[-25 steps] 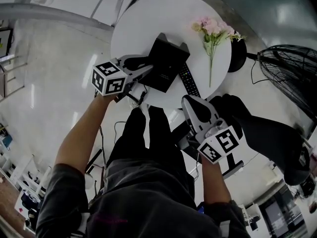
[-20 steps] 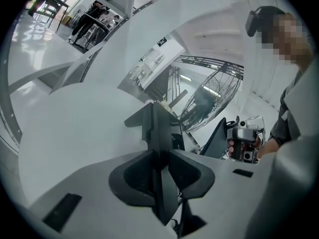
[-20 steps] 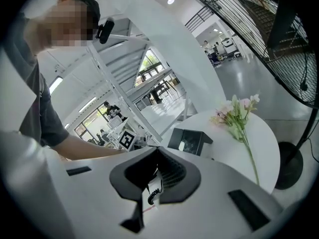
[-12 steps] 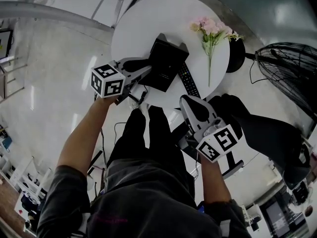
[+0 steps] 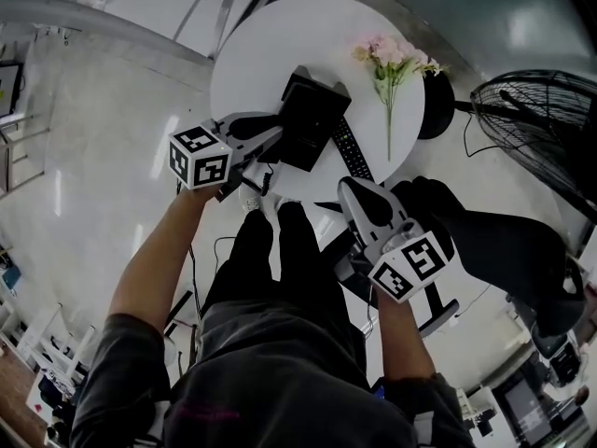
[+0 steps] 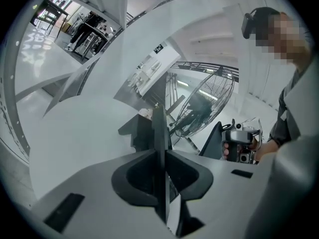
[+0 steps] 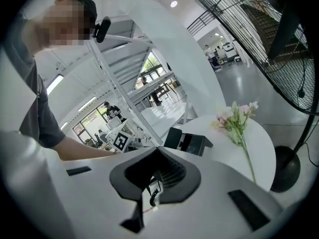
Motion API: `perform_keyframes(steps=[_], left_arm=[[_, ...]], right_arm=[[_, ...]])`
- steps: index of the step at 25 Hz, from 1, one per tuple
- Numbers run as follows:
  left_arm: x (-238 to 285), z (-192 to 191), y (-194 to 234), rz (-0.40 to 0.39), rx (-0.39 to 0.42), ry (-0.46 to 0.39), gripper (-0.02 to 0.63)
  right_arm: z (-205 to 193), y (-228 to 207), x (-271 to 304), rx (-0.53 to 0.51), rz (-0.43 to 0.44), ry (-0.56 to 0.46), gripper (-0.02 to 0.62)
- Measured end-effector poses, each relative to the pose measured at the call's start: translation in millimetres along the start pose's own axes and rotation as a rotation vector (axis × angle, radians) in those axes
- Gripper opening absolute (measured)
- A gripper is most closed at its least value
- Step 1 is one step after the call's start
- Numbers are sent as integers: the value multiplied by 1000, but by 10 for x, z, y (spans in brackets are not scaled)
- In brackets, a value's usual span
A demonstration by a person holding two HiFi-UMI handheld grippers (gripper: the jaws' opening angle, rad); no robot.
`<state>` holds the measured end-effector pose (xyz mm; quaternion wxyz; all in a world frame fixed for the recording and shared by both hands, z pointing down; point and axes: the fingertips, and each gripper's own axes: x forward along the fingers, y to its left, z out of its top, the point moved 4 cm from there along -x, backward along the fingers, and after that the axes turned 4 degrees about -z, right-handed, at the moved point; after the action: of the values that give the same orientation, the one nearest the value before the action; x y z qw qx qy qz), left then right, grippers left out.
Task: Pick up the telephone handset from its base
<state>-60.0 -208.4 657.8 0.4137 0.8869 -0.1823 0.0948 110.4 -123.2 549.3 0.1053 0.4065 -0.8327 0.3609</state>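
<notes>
A black telephone base sits on the round white table. Along its left side lies the handset. In the left gripper view the handset shows as a thin black slab standing between the jaws. My left gripper is at the phone's left edge. Its jaws are closing, and both pads lie against the handset. My right gripper hangs off the table's near edge, shut and empty, pointing toward the phone base.
A black remote lies right of the phone, with pink flowers beyond it. A standing fan is to the right of the table. A black chair is by my right arm.
The left gripper's jaws have narrowed onto the handset at the phone's left side. The right gripper has stayed where it was.
</notes>
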Motion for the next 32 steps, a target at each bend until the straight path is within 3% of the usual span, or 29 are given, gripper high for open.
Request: perform_keyframes(steps=[19,32], left_arm=[[-947,838,-1290,2,134,-215,80],[-1595,1212,-2149,-45,218,-348,78]], right_arm=[[735,546,-518,-88,-26,-194,20],[1176,1099,-942,-189,-28,-319,20]])
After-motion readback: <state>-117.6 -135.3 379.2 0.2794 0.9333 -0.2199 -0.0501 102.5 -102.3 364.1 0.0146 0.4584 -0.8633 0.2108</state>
